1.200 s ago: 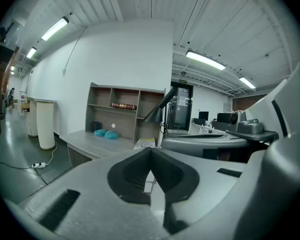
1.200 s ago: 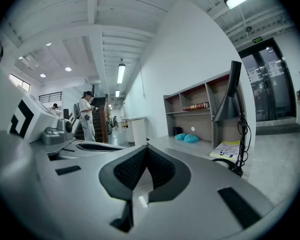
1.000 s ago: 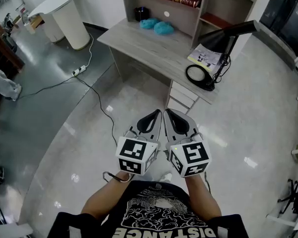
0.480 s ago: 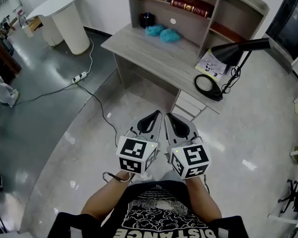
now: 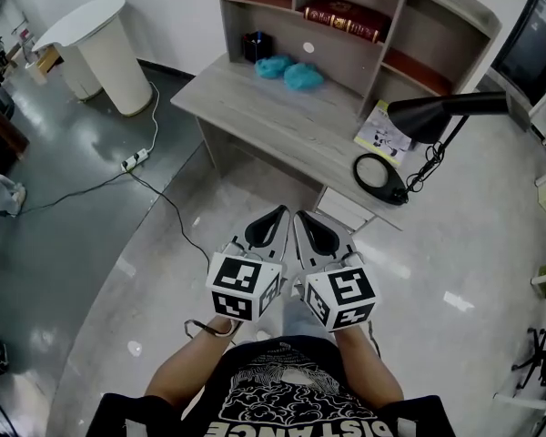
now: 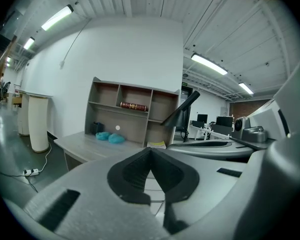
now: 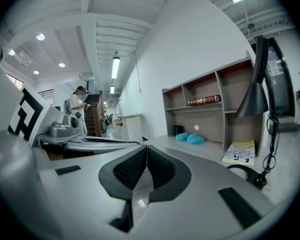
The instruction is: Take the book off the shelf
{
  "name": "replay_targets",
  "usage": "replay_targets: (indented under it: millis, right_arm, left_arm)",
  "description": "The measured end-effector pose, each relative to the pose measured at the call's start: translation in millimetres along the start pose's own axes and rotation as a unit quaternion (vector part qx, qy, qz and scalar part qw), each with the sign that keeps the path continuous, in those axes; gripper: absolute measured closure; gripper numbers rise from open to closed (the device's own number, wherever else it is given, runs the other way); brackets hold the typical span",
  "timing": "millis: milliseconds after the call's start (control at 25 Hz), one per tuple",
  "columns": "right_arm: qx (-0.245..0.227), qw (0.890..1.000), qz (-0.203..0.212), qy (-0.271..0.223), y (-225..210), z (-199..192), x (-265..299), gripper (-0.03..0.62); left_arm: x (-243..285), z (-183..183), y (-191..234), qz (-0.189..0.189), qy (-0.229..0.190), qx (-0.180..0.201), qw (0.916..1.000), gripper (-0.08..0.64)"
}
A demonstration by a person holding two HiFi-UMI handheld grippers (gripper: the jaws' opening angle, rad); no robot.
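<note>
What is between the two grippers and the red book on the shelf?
The head view shows floor, then the desk, its top bare on that line; the blue things sit just left of it, below the book.

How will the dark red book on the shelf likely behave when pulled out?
The book looks thick and hardbound: probably stiff, fairly heavy. Lying flat on the shelf, it should slide rather than topple.

Black printed T-shirt (image 5: pixel 282 399), 2 grey grippers (image 5: pixel 280 211) (image 5: pixel 298 216) (apparently plastic).
</note>
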State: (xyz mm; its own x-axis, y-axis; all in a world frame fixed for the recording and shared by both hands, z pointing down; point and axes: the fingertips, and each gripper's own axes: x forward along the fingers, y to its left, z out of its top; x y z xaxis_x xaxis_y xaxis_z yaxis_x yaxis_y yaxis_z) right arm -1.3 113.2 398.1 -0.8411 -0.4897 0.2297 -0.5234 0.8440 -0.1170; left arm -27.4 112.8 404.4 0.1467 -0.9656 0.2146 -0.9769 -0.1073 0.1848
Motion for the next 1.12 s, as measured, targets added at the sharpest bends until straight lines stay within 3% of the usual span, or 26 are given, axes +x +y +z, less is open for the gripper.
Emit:
replay_targets:
  millis: [680, 1120]
  right_arm:
    - [0.022, 1.000, 0.015, 0.000, -128.5, 40.8, 97.1, 0.575]
    - [0.025, 0.999, 0.018, -0.020, -174.2, 58.9, 116.9, 0.575]
  left_arm:
    - [156.1, 40.1, 36.9, 0.013, 0.020, -0.005, 0.9997, 0.553]
    - [204.4, 52.8, 39.4, 0.017, 0.022, 0.005, 0.9996, 0.552]
